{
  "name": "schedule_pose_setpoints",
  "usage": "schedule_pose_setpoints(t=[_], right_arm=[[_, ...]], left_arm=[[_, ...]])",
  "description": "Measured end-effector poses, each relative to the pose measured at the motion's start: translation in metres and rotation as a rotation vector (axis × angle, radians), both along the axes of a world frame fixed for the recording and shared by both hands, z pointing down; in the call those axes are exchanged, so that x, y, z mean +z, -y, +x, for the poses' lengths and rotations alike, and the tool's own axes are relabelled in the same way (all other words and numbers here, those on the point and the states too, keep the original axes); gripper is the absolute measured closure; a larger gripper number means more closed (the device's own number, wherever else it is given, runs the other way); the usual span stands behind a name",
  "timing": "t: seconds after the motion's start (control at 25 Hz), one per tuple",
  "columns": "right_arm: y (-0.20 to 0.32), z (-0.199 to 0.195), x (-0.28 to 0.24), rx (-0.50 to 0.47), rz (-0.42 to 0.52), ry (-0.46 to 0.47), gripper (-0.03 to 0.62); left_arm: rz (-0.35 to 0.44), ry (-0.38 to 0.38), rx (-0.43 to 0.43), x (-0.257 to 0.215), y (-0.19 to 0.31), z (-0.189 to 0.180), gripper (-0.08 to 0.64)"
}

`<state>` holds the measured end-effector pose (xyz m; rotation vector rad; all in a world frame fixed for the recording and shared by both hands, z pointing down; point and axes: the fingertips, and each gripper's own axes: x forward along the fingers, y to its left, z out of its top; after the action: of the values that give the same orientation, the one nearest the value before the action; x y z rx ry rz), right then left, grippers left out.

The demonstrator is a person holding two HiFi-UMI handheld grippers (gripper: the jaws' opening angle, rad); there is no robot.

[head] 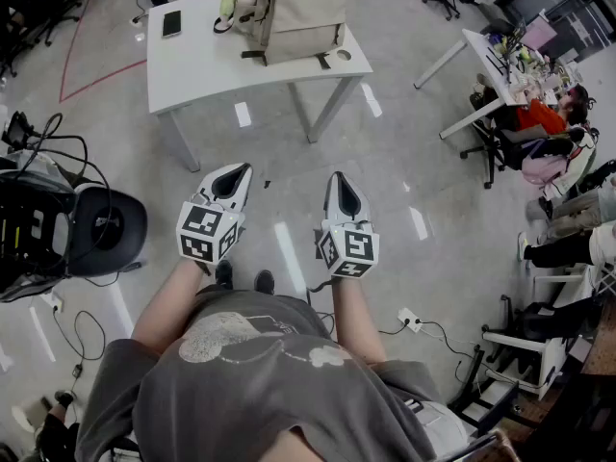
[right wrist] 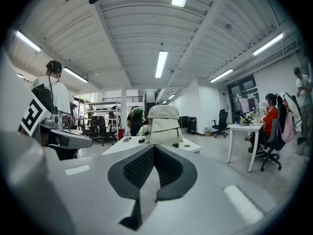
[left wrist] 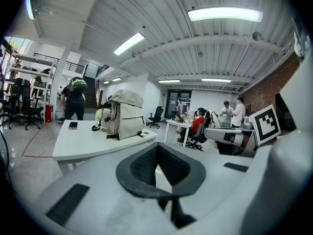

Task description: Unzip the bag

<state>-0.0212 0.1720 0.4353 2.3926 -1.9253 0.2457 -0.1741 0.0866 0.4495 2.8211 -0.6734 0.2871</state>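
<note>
A beige backpack (head: pixel 296 12) stands upright on a white table (head: pixel 207 65) at the far end of the room; it also shows as the backpack (left wrist: pixel 123 114) in the left gripper view and the backpack (right wrist: pixel 164 125) in the right gripper view. I hold both grippers out in front of my body, well short of the table. My left gripper (head: pixel 234 173) is shut with nothing in it, and so is my right gripper (head: pixel 342 183). The bag's zipper is too far away to make out.
A black phone (head: pixel 171 23) lies on the table's left part. A black chair (head: pixel 67 224) with cables stands on the floor at my left. Desks, office chairs and seated people (head: pixel 539 118) fill the right side. A person (left wrist: pixel 74 99) stands behind the table.
</note>
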Motion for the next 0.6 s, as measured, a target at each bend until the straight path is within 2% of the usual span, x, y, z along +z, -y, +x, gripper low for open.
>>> schedule_pose_setpoints(t=[0.6], right_arm=[[-0.016,0.014,0.003,0.022,-0.003,0.003,0.594]], left_arm=[[0.018,0.012,0.032,-0.001,-0.014,0.017,0.555]])
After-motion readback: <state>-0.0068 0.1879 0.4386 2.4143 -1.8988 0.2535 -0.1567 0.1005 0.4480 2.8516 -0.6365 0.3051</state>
